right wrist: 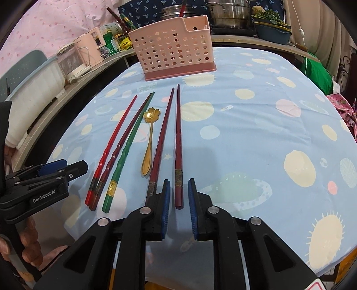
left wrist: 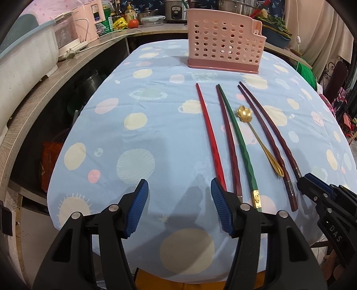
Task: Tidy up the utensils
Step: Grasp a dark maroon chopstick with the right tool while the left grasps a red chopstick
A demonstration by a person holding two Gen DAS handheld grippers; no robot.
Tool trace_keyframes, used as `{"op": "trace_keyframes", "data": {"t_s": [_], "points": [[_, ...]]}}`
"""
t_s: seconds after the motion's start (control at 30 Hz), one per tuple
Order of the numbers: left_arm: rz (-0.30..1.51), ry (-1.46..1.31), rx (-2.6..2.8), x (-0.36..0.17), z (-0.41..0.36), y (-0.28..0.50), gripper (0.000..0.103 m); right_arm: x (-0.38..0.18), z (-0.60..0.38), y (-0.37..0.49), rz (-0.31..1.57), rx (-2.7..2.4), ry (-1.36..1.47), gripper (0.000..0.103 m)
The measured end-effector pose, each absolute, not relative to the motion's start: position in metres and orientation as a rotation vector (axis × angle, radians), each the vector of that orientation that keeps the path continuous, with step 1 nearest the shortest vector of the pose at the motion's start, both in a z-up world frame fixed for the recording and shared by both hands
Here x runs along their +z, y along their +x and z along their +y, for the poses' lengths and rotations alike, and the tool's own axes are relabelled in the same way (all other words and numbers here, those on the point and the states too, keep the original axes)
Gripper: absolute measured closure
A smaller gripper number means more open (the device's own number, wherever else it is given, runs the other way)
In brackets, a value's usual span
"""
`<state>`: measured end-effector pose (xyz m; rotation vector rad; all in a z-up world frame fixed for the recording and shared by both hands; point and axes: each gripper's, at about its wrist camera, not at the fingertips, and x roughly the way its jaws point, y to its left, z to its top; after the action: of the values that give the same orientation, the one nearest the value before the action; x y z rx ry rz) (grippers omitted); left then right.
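Several chopsticks lie side by side on the blue tablecloth: a red one (left wrist: 209, 131), a maroon one (left wrist: 228, 142), a green one (left wrist: 239, 145) and two dark maroon ones (left wrist: 267, 142). A gold flower-bowled spoon (left wrist: 256, 136) lies among them. A pink perforated utensil holder (left wrist: 225, 42) stands at the far end. My left gripper (left wrist: 179, 205) is open and empty, left of the chopstick handles. My right gripper (right wrist: 179, 207) is open, its pads on either side of the rightmost dark maroon chopstick's (right wrist: 178, 142) handle end without touching it.
A counter along the left (left wrist: 55, 89) carries pink and white appliances, bottles and a tomato. Metal pots (right wrist: 227, 15) stand behind the holder. The table (right wrist: 256, 133) drops off at its left and right edges. A hand (right wrist: 29, 243) holds the left gripper.
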<state>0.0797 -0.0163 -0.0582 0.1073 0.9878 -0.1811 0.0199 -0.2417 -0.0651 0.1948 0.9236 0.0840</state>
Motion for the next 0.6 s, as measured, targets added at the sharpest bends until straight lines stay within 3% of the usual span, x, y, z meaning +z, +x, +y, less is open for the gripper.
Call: {"op": "trace_keyframes", "data": {"t_s": [0.1,0.6], "points": [[0.996,0.110,-0.194,-0.061,-0.018,0.077,0.047,-0.066,-0.242,0.019,0.921,0.076,0.194,0.095],[1.005,0.112,-0.235,-0.062,-0.027,0.069,0.047,-0.066,-0.241,0.019,0.918,0.074,0.189,0.095]]}}
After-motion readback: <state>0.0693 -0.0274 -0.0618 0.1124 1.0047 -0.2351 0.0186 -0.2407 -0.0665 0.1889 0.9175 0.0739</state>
